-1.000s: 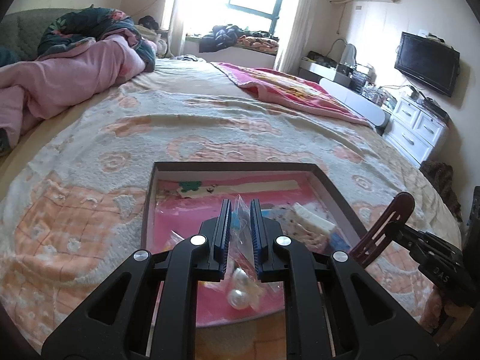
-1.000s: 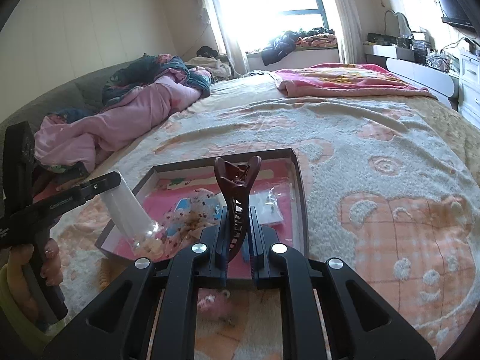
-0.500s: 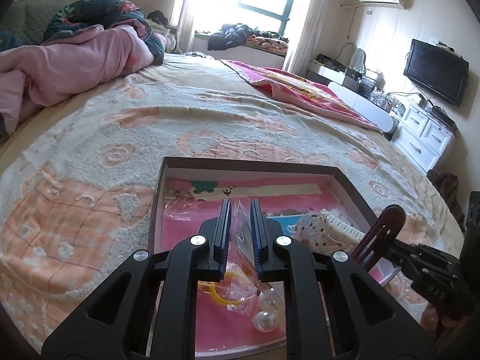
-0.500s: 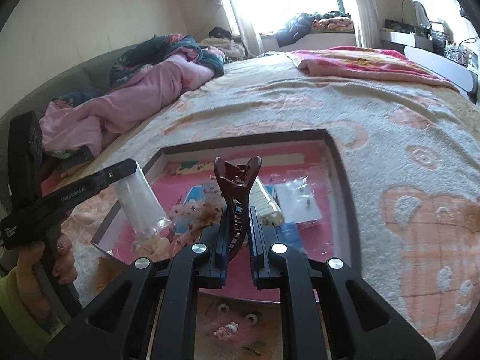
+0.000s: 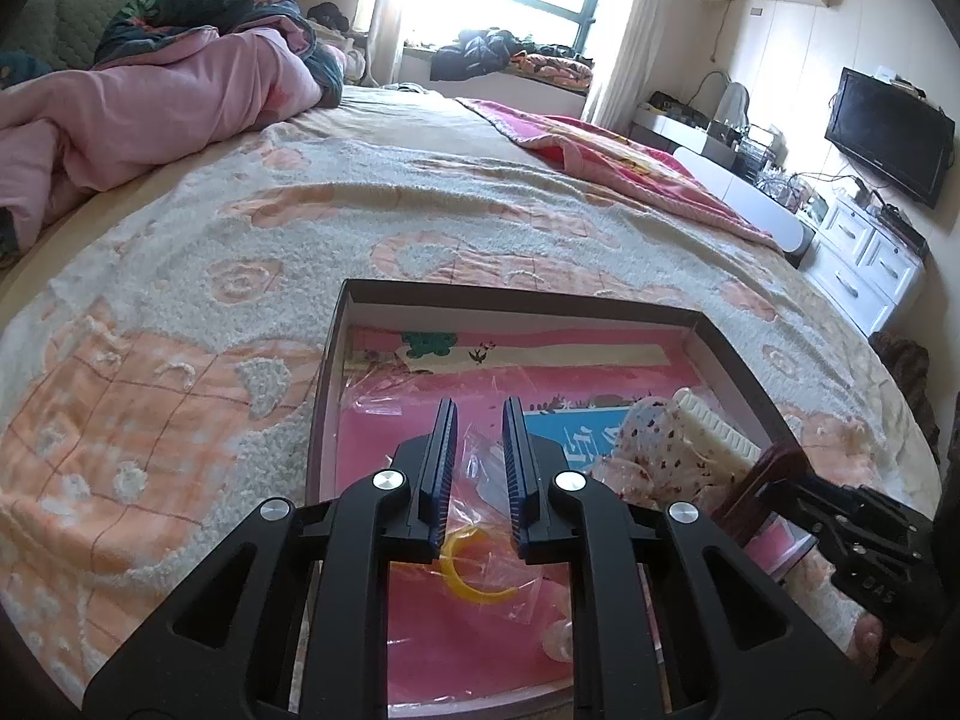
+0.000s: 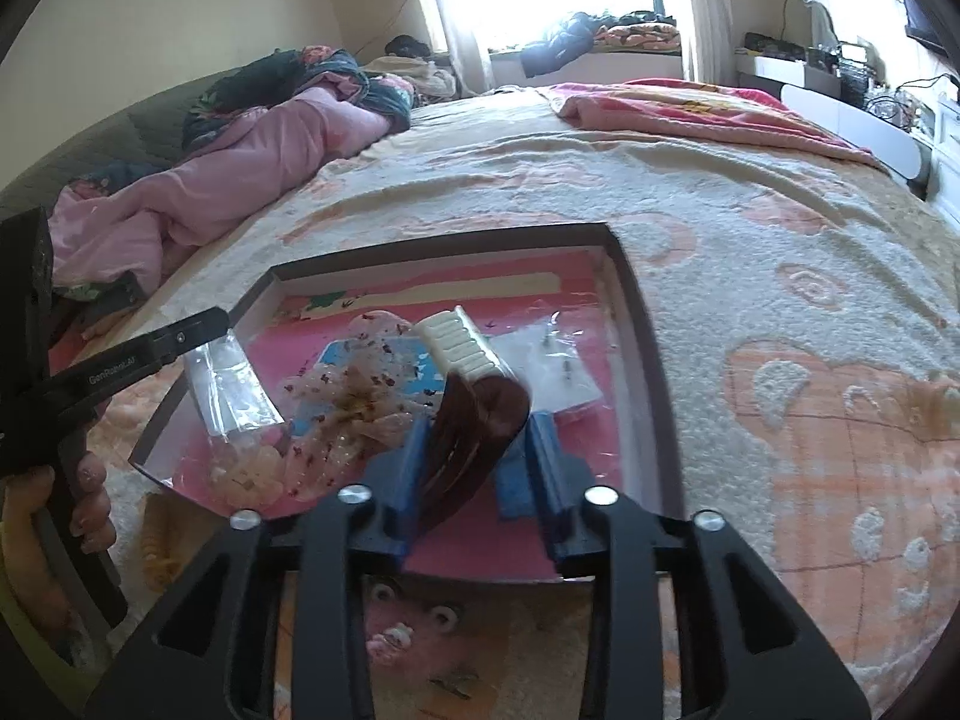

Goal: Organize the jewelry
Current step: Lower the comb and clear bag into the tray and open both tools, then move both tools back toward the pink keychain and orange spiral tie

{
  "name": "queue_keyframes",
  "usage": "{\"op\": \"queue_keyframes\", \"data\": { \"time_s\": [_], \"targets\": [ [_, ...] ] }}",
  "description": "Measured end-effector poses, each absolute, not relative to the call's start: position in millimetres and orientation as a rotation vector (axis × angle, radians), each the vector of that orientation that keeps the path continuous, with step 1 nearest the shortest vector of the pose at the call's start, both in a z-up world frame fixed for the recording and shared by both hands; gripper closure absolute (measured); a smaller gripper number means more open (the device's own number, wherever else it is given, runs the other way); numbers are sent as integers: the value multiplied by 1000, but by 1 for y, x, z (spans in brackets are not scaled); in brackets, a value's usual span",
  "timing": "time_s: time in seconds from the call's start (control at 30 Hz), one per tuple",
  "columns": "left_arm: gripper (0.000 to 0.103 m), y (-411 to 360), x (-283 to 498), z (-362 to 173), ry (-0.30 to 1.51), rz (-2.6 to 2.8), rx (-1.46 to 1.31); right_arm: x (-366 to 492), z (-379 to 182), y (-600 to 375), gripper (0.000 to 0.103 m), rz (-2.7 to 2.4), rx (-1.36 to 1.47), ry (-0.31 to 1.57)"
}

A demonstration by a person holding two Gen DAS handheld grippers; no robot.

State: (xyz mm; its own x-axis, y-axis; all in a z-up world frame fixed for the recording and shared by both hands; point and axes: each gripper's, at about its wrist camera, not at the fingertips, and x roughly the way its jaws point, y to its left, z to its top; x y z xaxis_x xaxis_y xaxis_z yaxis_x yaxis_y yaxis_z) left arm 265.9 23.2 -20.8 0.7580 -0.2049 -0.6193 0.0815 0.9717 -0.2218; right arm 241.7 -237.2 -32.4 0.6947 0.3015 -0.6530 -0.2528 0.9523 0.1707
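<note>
The left gripper (image 5: 479, 468) hangs over the shallow dark-rimmed cardboard tray with a pink printed floor (image 5: 738, 354), which lies on the bed's cream-and-peach tufted bedspread (image 5: 180, 360). In the left wrist view its fingers (image 5: 443, 462) stand slightly apart with a clear plastic jewelry bag (image 5: 487, 480) between them. The right wrist view shows that same bag (image 6: 231, 387) hanging from those fingertips, so it is evidently pinched. The right gripper (image 6: 474, 456) has its fingers (image 6: 396, 468) spread wide; the dark brown plastic claw hair clip (image 6: 474, 438) sits tilted in the gap, leaning on the left finger — apparently loose rather than clamped.

Handling:
- The bag is light, limp and slippery. Hold it at the top edge so the contents hang low.
- The clip is rigid and light, with thin teeth. Grip across its solid spine, not the teeth.

View differences:
- The left wrist view alone shows a yellow plastic ring inside another clear bag (image 5: 474, 576) on the tray floor.
- The right wrist view alone shows a clear pouch holding small earrings (image 6: 558, 360) near the tray's right wall, and a small pink item lying on the bedspread below the tray (image 6: 402, 624).
- Both show the white ribbed comb-like clip (image 6: 459, 342) and the sheer speckled fabric hair accessory (image 6: 354, 396) — the latter is soft and will crush easily.
</note>
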Motion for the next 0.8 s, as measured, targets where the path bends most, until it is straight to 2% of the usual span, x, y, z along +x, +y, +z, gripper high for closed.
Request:
{"op": "queue_keyframes", "data": {
  "time_s": [0.2,0.27,0.33,0.4,0.5,0.57,0.6,0.8],
  "targets": [
    [91,23,263,-23,709,-150,-180,231,-28,-242,53,287,43,715],
    [84,23,261,-23,710,-147,-176,226,-27,-243,49,283,42,705],
    [71,24,259,-23,711,-143,-179,222,-24,-244,42,278,37,696],
    [67,25,255,-21,705,-139,-178,218,-21,-246,38,275,37,685],
    [51,26,249,-17,689,-137,-177,212,-17,-248,32,274,36,669],
    [46,28,243,-13,672,-132,-175,207,-13,-249,28,272,37,653],
    [39,29,240,-10,662,-130,-176,205,-12,-249,25,272,38,647],
    [18,36,222,5,608,-118,-176,190,-4,-249,20,278,18,611]
  ]
}}
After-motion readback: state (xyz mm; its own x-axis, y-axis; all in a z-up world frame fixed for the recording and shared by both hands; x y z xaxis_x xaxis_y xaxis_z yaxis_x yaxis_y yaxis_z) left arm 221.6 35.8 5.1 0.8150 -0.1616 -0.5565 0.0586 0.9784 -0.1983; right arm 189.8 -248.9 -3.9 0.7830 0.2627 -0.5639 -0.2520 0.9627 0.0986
